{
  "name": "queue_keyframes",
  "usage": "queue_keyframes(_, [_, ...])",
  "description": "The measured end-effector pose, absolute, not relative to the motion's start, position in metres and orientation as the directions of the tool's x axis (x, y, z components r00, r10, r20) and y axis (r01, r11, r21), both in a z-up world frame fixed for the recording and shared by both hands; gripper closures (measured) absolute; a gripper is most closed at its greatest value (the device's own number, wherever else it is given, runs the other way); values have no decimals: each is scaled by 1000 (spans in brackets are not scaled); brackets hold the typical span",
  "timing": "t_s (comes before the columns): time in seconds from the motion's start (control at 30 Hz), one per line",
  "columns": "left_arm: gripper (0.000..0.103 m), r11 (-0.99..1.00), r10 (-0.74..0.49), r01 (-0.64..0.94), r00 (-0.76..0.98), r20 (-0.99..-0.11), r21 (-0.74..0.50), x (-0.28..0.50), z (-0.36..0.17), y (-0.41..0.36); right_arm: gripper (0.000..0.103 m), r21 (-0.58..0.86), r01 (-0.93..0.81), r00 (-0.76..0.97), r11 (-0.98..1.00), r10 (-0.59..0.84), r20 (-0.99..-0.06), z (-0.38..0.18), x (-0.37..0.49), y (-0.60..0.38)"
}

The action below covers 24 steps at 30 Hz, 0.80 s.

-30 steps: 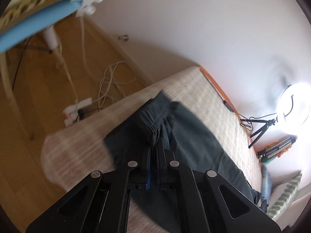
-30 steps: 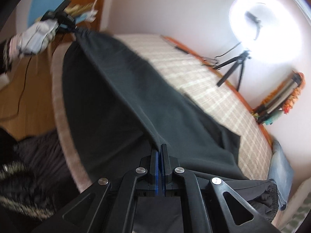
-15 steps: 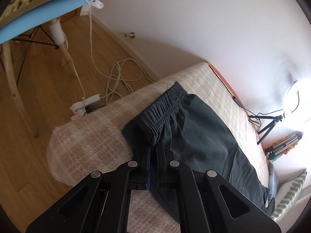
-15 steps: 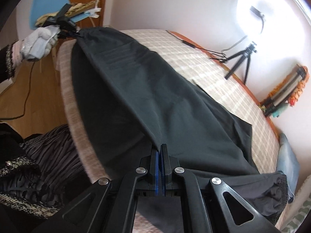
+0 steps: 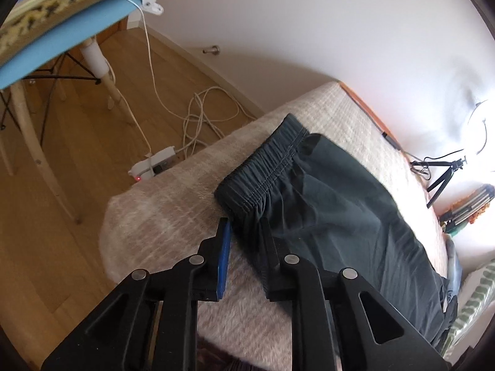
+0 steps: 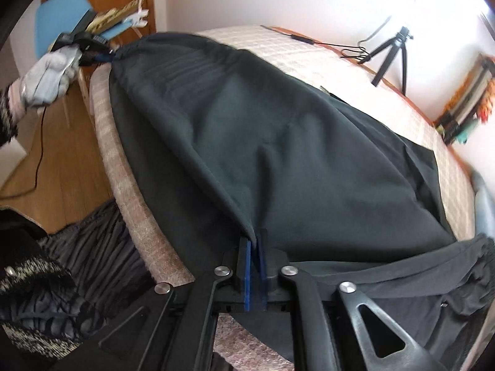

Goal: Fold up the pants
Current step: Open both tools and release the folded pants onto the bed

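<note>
Dark green-black pants (image 5: 334,204) lie along a beige checked bed (image 5: 173,207), elastic waistband (image 5: 263,170) near the bed's end. My left gripper (image 5: 244,225) is open, its jaws on either side of the waistband corner without clamping it. It also shows in the right wrist view (image 6: 92,51), held by a gloved hand at the waistband. My right gripper (image 6: 254,241) is shut on a fold of the pants (image 6: 294,142) near the bed's side edge; the cloth rises slightly to it.
A blue chair (image 5: 52,46) stands on the wooden floor, with a power strip (image 5: 153,167) and white cables by the bed's end. A ring light on a tripod (image 5: 445,170) stands beyond the bed. Dark clothing (image 6: 43,278) is at my left side.
My left gripper has opened and let go of the waistband, which now lies on the bed. The right gripper keeps its grip; the pants have settled lower and flatter.
</note>
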<state>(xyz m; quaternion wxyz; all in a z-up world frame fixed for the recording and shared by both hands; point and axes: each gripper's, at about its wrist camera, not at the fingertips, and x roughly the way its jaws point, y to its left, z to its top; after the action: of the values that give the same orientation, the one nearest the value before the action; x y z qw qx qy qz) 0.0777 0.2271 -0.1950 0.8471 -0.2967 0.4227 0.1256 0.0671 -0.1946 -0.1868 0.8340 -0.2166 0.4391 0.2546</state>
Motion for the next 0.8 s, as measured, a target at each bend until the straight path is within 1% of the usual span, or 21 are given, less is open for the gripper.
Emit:
queue_keyframes(0.03, [87, 796, -30, -463, 615, -788, -391, 74, -190, 226, 91, -122, -608, 482, 784, 243, -842, -186, 68, -197])
queue_keyframes(0.07, [87, 800, -22, -462, 616, -787, -384, 71, -187, 226, 79, -103, -602, 479, 792, 255, -840, -184, 68, -200])
queue_keyframes(0.13, [87, 817, -15, -441, 626, -779, -371, 66, -175, 219, 70, -83, -596, 481, 798, 272, -833, -178, 65, -205])
queue_keyframes(0.2, [87, 841, -23, -401, 646, -763, -364, 62, -161, 207, 69, -75, -587, 496, 806, 285, -820, -169, 60, -212])
queue_keyframes(0.27, [83, 868, -54, -338, 663, -746, -363, 63, -147, 189, 67, -70, -553, 526, 830, 283, -802, -158, 56, -225])
queue_keyframes(0.33, [70, 891, -121, -250, 673, -730, -379, 68, -136, 165, 67, -47, -503, 549, 863, 277, -789, -149, 56, -240])
queue_keyframes(0.37, [68, 901, -154, -206, 671, -725, -382, 71, -132, 150, 66, -30, -479, 557, 877, 277, -783, -145, 58, -248])
queue_keyframes(0.43, [67, 918, -217, -115, 655, -723, -380, 79, -128, 120, 64, -2, -426, 573, 905, 268, -774, -138, 61, -263])
queue_keyframes(0.5, [67, 935, -273, -8, 624, -733, -355, 91, -125, 80, 59, 17, -349, 600, 937, 238, -764, -132, 65, -281])
queue_keyframes(0.57, [67, 937, -325, 93, 589, -739, -338, 98, -124, 44, 46, 42, -277, 623, 960, 213, -752, -126, 69, -298])
queue_keyframes(0.67, [67, 917, -398, 218, 535, -745, -333, 105, -126, -2, 43, 74, -176, 646, 982, 172, -744, -117, 78, -328])
queue_keyframes(0.7, [62, 903, -429, 260, 512, -744, -342, 107, -127, -17, 43, 69, -138, 655, 988, 143, -742, -113, 82, -339])
queue_keyframes(0.73, [53, 877, -476, 318, 471, -743, -360, 109, -130, -37, 39, 66, -108, 660, 992, 121, -742, -110, 87, -347])
queue_keyframes(0.77, [48, 851, -515, 360, 431, -741, -382, 111, -132, -51, 33, 66, -67, 662, 996, 94, -744, -106, 93, -358])
queue_keyframes(0.8, [45, 824, -551, 397, 395, -736, -404, 111, -133, -64, 30, 69, -22, 659, 997, 66, -749, -103, 102, -368])
